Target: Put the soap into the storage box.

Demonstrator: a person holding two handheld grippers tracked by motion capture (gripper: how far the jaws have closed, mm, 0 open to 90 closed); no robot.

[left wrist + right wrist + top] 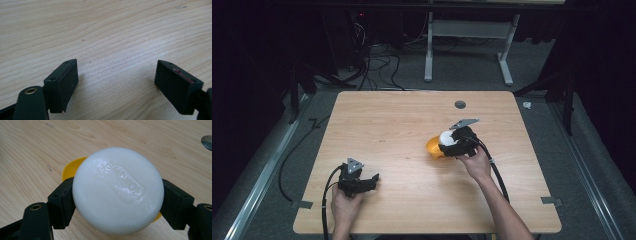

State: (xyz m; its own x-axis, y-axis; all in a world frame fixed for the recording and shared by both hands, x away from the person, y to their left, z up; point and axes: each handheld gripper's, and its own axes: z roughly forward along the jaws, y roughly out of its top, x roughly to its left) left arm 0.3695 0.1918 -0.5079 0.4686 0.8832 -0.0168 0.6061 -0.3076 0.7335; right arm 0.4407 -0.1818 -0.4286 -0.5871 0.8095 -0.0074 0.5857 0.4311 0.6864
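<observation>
While clamped, soap (pixel 117 192) embossing legible close-up.

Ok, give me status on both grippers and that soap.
Right gripper shut on white soap bar, held over yellow dish. Left gripper open, empty, low over the table. Nothing in the way.

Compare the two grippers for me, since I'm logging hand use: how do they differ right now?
The right gripper is shut on the white soap bar above a yellow dish; the left gripper is open and holds nothing. The right is mid-table, the left near the person's edge. Both have black jaws.
</observation>
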